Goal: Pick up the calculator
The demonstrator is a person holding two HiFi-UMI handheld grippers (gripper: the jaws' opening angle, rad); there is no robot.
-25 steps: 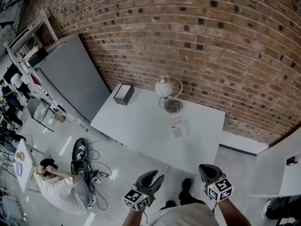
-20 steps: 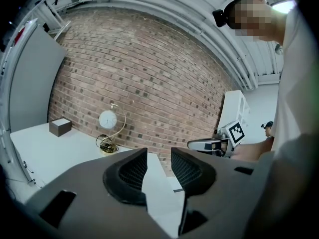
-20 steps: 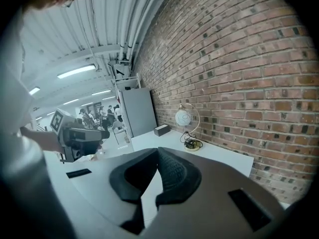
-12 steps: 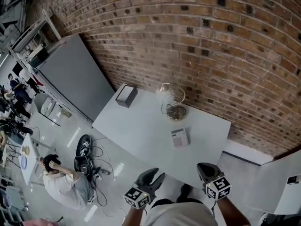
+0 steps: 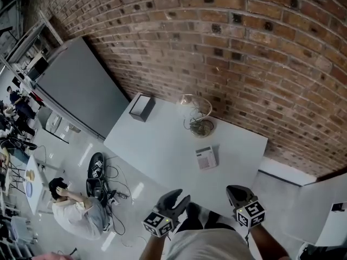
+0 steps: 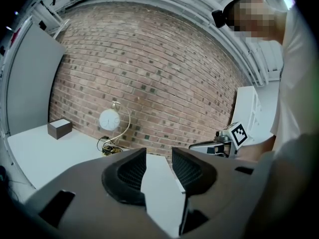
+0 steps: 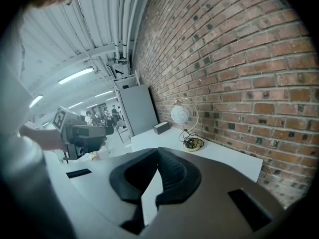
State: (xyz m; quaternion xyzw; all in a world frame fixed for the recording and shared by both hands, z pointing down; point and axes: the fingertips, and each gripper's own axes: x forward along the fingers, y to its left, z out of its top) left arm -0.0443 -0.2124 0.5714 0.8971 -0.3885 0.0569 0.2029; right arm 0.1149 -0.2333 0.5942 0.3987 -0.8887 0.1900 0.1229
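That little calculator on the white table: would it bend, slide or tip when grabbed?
The calculator looks like a small flat slab, so probably stiff and light. It lies flat on the smooth white table, so a push would likely slide it, not tip or roll it. Lying so low, its edges may be awkward to pinch.

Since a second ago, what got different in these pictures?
The person stepped closer to the table, so the calculator looks nearer. The left gripper has just been opening its jaws, nothing between them. Nothing was grabbed. The right gripper is shut and empty; calculator, lamp and box kept their places.
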